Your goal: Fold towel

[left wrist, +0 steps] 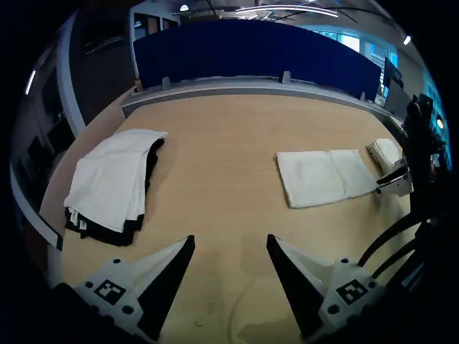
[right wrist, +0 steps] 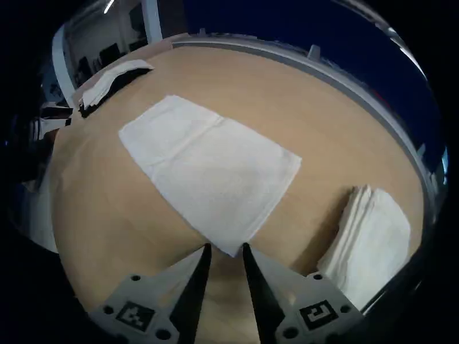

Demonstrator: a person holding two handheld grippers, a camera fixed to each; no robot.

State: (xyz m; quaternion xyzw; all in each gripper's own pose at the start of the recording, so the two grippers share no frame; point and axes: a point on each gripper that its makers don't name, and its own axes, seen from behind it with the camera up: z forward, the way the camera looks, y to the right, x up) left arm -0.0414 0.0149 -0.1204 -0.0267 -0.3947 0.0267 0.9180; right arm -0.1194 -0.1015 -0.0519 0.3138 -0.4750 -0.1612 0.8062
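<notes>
We are holding our right claw (right wrist: 225,252) narrowly parted around the near corner of the towel (right wrist: 212,166), which is lying flat at 12 o'clock on the counter (right wrist: 321,109); our left claw (left wrist: 230,241) is hanging wide open. The folding, we are judging, is only beginning.

The towel (right wrist: 206,172) is seen to be plain white, with a faint, even nap and no print. The table (left wrist: 229,132) is finished in a pale, yellowish wood tone and is edged by a grey rail (left wrist: 241,86). The partition (left wrist: 252,54) behind it is coloured deep blue. The pile of cloths (left wrist: 112,183) is shown white on top and black beneath. The stack of folded towels (right wrist: 373,241) is white throughout. The left gripper (left wrist: 230,252) and the right gripper (right wrist: 226,255) are coloured black along the fingers' inner faces and light grey elsewhere, and each is marked with black-and-white square tags.
</notes>
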